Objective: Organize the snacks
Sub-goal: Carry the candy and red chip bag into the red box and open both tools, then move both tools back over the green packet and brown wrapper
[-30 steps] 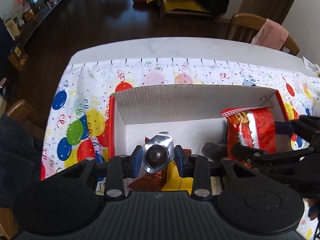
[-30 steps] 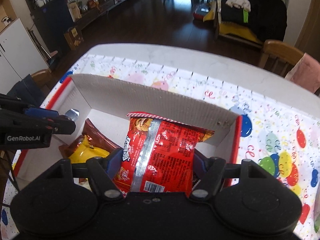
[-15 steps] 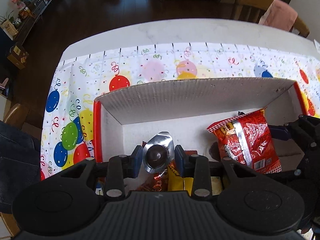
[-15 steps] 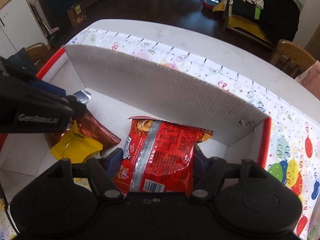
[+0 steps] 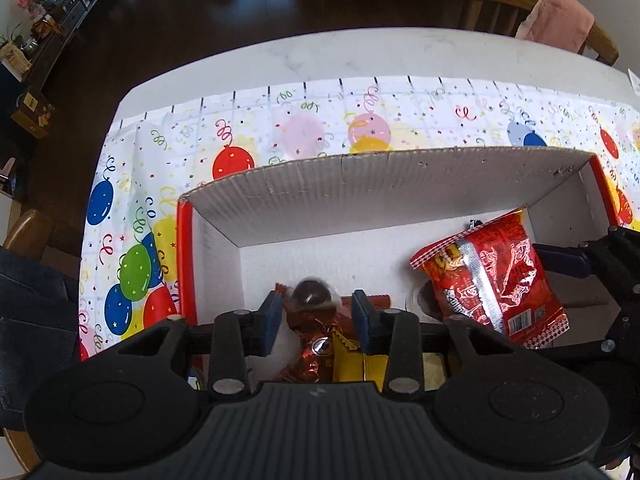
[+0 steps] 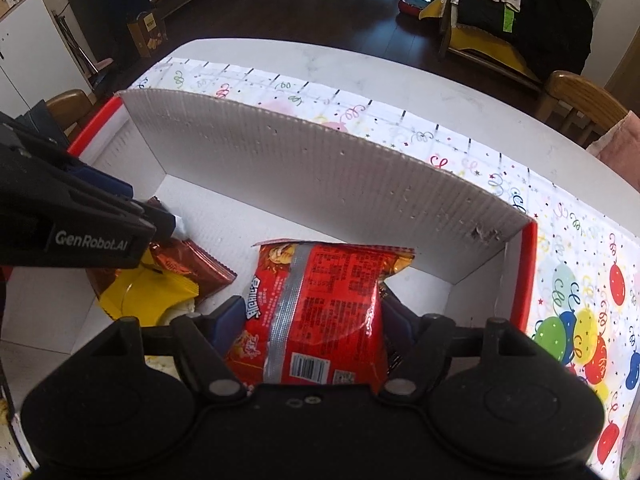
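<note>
Both hands are at the placing step, lowering snacks into the white corrugated box with red outer sides (image 5: 400, 184) that sits on the balloon-print cloth over the pale surface (image 5: 360, 52). The left claw (image 5: 316, 316) has just been opening: its blue pads now stand clear of the small round chocolate snack in a silvery foil cup (image 5: 314, 294), which looks blurred between them, apparently dropping onto the brown and yellow packets (image 6: 168, 276) at the box's left end. So the left claw is released, with nothing gripped. The right claw (image 6: 308, 316) is clenched on the red crinkly noodle packet (image 6: 320, 304), held low inside the box near its right end. The next move calls for the left claw to lift straight up clear of the pile, and for the right claw to set the packet on the box floor and let go without snagging the wall.
</note>
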### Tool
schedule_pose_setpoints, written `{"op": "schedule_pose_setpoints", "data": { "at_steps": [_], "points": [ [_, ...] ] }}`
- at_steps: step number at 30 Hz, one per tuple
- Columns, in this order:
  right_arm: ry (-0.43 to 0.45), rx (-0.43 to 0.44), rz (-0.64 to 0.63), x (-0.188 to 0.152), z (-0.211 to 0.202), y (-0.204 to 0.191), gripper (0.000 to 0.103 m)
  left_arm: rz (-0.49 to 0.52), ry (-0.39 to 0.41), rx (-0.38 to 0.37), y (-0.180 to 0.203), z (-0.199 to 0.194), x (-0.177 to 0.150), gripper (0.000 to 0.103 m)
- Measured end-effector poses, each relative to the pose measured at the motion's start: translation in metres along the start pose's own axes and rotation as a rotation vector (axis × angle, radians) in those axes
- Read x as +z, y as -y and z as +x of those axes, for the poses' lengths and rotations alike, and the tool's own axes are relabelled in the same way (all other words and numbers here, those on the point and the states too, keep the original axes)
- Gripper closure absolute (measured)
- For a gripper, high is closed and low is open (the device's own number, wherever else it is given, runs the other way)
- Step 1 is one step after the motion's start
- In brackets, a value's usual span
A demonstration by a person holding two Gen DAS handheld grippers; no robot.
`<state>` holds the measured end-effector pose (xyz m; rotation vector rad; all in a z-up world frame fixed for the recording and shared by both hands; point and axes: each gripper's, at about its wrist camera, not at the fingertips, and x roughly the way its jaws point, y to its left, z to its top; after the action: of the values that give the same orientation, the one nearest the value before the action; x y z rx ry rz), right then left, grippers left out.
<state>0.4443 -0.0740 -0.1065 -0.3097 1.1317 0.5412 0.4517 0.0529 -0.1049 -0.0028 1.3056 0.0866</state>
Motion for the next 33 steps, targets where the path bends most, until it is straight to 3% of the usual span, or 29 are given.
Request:
{"op": "schedule_pose_setpoints", "data": {
  "at_steps": [4,11,33],
  "points": [
    [0.03,-0.001,0.014,-0.001,-0.012,0.001,0.021,-0.005,0.044,-0.018,-0.003,-0.013,-0.005,0.052],
    [0.079,0.028,0.058,-0.006,-0.039,0.004,0.019,-0.013,0.109,-0.045,-0.004,-0.035,-0.018,0.043],
    [0.23,0.078,0.078,-0.05,-0.124,-0.02,0.018,0.006,0.286,-0.109,-0.008,-0.115,-0.087,0.043]
  ]
}}
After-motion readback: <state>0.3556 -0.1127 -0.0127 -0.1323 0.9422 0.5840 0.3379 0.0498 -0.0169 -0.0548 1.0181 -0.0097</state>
